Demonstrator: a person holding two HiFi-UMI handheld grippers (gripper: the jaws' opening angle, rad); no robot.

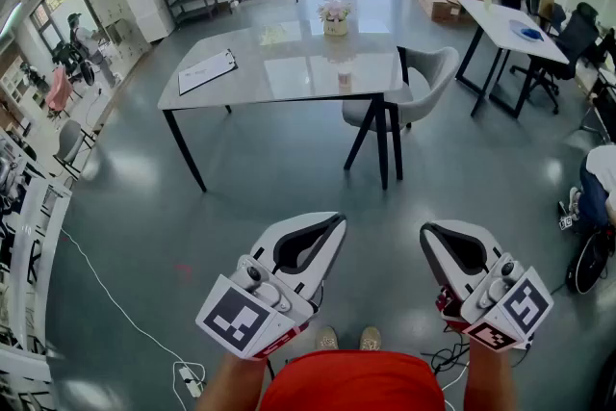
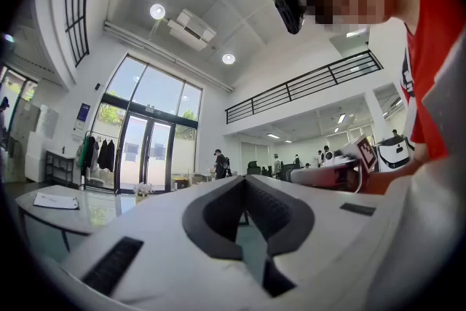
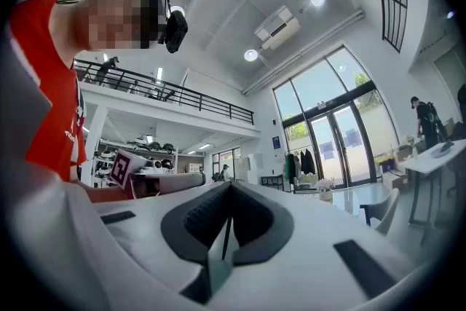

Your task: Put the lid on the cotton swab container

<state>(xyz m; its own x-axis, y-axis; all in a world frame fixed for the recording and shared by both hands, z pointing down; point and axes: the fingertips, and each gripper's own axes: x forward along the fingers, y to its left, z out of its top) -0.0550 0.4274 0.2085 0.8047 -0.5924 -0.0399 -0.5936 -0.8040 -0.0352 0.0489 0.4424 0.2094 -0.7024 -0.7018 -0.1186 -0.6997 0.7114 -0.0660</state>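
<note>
With the left tongs and the right tongs both pressed together on nothing, and the swab container not to be made out, perhaps on the desk at 12 o'clock, it is best to approach there first and then spread them over the lid.

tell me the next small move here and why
Probably step toward the table, I'd judge: the left gripper and right gripper are both shut, empty and over the floor, short of it. A small object near its front edge is too small to identify.
</note>
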